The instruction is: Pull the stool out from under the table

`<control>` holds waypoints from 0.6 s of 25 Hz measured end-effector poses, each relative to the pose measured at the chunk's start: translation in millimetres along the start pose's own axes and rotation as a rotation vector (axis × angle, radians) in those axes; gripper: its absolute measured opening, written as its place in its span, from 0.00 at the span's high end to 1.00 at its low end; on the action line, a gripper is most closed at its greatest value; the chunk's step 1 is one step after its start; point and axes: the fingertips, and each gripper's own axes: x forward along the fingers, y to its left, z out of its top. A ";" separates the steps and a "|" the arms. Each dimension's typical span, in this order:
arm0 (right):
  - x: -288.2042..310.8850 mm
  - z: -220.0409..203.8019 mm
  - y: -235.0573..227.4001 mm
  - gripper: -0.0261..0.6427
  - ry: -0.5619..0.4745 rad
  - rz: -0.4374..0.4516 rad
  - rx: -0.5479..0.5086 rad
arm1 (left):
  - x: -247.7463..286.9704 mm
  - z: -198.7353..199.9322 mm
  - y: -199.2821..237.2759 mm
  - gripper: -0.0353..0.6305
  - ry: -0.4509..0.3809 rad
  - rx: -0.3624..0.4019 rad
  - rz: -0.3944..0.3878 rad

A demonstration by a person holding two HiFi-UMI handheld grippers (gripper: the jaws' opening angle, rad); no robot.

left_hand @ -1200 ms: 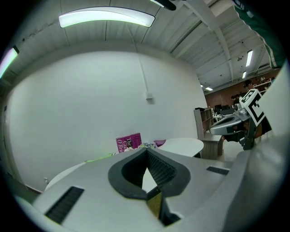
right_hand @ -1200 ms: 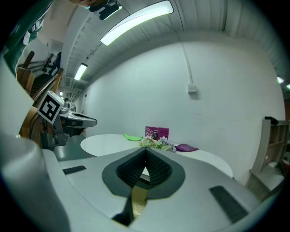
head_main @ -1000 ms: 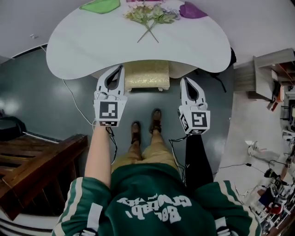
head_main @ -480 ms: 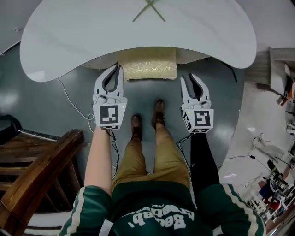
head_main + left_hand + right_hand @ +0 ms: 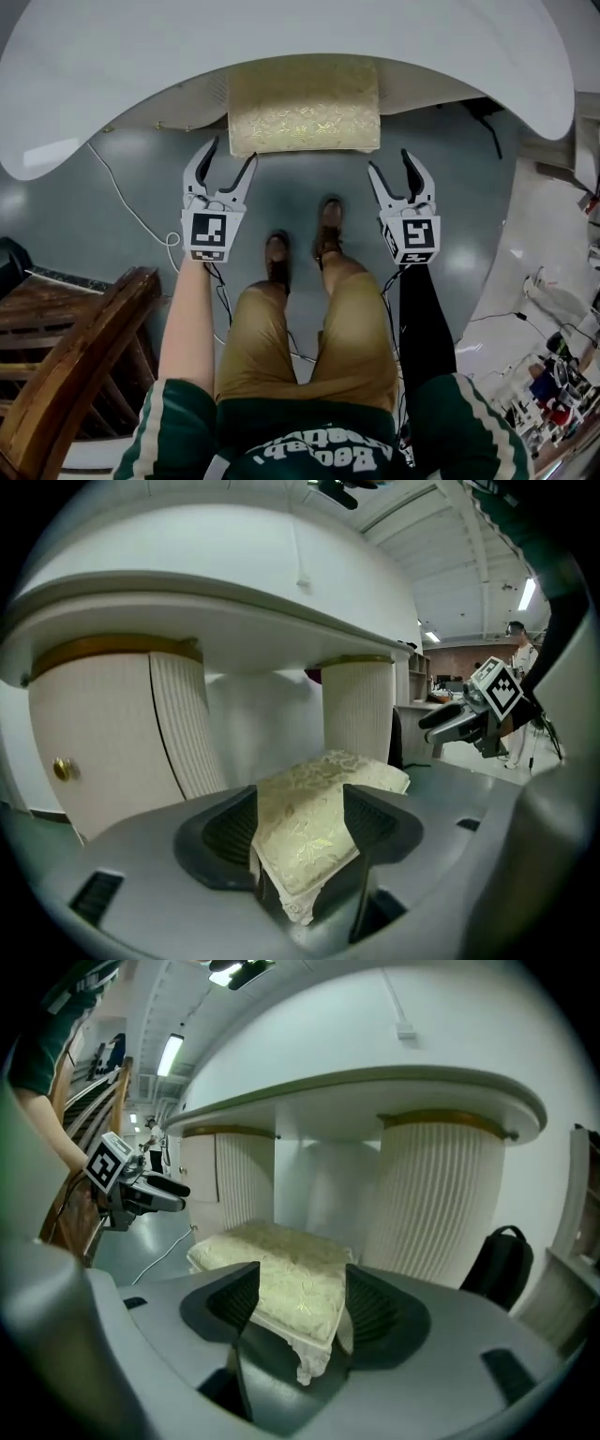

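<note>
The stool (image 5: 305, 103), with a cream and gold brocade cushion, stands partly under the white table (image 5: 84, 94). My left gripper (image 5: 228, 157) is open at the stool's near left corner. In the left gripper view that cushion corner (image 5: 314, 841) lies between the two dark pads (image 5: 375, 822) without being clamped. My right gripper (image 5: 392, 166) is open at the near right corner. In the right gripper view the cushion (image 5: 295, 1302) and its hanging fringe sit between the spread jaws.
Fluted white table pedestals (image 5: 178, 728) (image 5: 441, 1199) stand behind the stool. The person's feet (image 5: 300, 248) are on the grey floor just behind the grippers. A wooden stair rail (image 5: 75, 347) is at the left, a cable (image 5: 131, 211) on the floor, a black bag (image 5: 497, 1260) at the right.
Both grippers have dropped from above table height to stool height and moved forward to its front corners. Their jaws, shut before, are now open around the cushion corners.
</note>
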 end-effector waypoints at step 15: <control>79.1 -145.6 2.1 0.36 0.169 0.011 0.056 | 41.1 -187.2 11.8 0.49 0.276 0.015 0.043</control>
